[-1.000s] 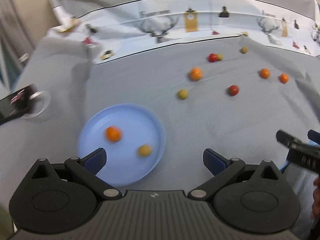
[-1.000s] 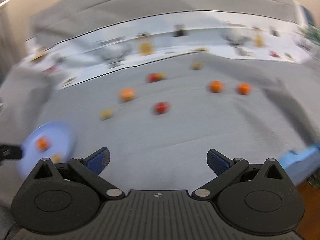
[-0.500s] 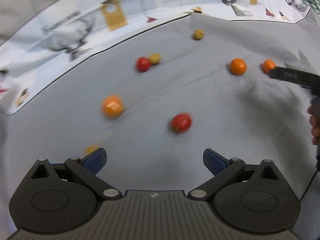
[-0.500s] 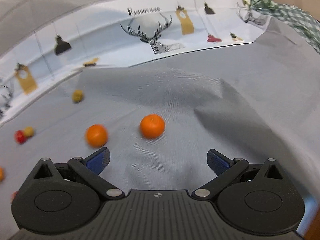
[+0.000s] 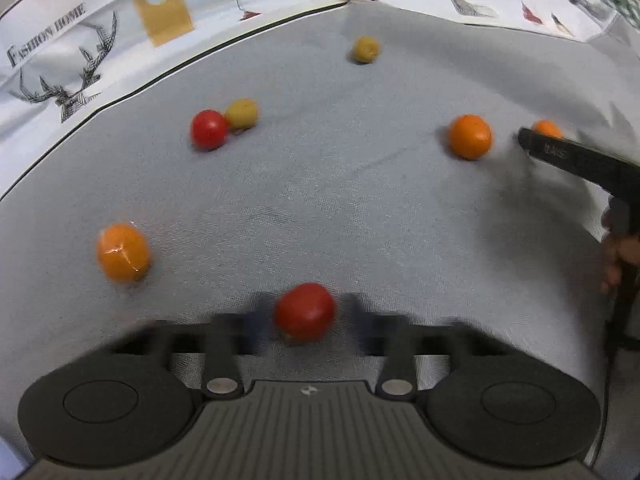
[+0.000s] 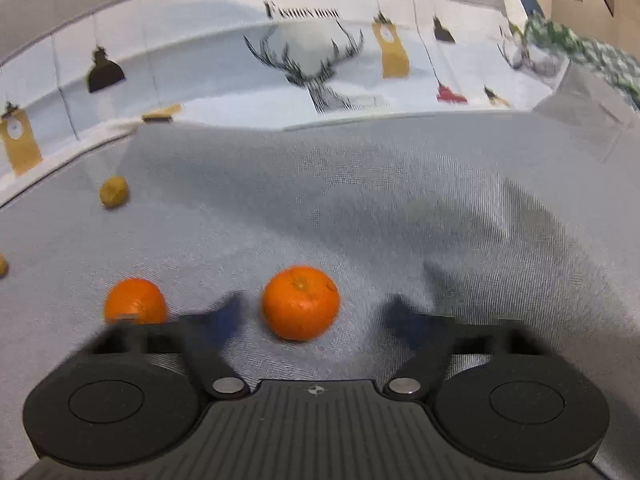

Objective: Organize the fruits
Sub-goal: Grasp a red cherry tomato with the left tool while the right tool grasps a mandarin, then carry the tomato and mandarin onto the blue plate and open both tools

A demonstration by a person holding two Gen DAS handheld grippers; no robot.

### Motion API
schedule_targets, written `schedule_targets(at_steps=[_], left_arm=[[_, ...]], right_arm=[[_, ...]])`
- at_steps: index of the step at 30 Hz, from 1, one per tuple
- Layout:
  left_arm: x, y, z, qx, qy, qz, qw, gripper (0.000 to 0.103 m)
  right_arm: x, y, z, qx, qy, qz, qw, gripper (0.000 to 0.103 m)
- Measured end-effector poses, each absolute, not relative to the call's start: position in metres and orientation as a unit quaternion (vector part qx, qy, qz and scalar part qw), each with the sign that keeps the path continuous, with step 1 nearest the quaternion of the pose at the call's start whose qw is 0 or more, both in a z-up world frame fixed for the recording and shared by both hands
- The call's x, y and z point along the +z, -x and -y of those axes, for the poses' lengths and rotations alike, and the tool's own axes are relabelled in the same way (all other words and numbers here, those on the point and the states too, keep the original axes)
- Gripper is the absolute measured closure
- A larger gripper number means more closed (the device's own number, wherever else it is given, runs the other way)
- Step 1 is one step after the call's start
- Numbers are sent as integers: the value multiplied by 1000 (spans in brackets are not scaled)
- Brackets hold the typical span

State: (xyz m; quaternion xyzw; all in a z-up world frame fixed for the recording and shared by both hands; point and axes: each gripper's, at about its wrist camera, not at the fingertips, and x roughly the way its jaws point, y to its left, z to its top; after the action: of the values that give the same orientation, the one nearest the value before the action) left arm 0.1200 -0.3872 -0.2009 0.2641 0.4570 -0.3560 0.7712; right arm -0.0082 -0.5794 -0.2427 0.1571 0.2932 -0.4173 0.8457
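Observation:
A red tomato (image 5: 305, 312) lies on the grey cloth (image 5: 360, 208) between the blurred fingers of my left gripper (image 5: 308, 322). Its jaws are closing, and a thin gap still shows on each side. In the right wrist view an orange (image 6: 300, 302) sits between the fingers of my right gripper (image 6: 314, 314). Those jaws are closing too, with clear space left on the right side. The left wrist view shows the right gripper's finger (image 5: 560, 156) reaching in from the right, half hiding that orange (image 5: 546, 128).
Loose on the cloth are an orange (image 5: 122, 252), a second tomato (image 5: 209, 129) touching a yellow fruit (image 5: 241, 113), another yellow fruit (image 5: 365, 49) and an orange (image 5: 470, 136). A white deer-print cloth (image 6: 320, 68) borders the back. A person's hand (image 5: 620, 252) is at the right edge.
Both grippers dropped closer to the cloth and moved right; the blue plate left view. The left jaws narrowed around the tomato, the right jaws around the orange.

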Motion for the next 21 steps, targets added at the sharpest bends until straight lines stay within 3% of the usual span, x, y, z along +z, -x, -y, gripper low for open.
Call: schedule_targets(at_steps=[5,9,21], left_arm=[[-169,-104,370,-366,-268,-434,778,70],[-130,-93,337,-359,-256,-429,788,70],[-28,-32,180,-299,-235,-431,818,70]], right_arm=[[-227,16,582,-423,-191,-304,832,65],[-188,44,562,-424,-199,-266,842,65],[-90,120,383,-248,-180,-244,920,65]])
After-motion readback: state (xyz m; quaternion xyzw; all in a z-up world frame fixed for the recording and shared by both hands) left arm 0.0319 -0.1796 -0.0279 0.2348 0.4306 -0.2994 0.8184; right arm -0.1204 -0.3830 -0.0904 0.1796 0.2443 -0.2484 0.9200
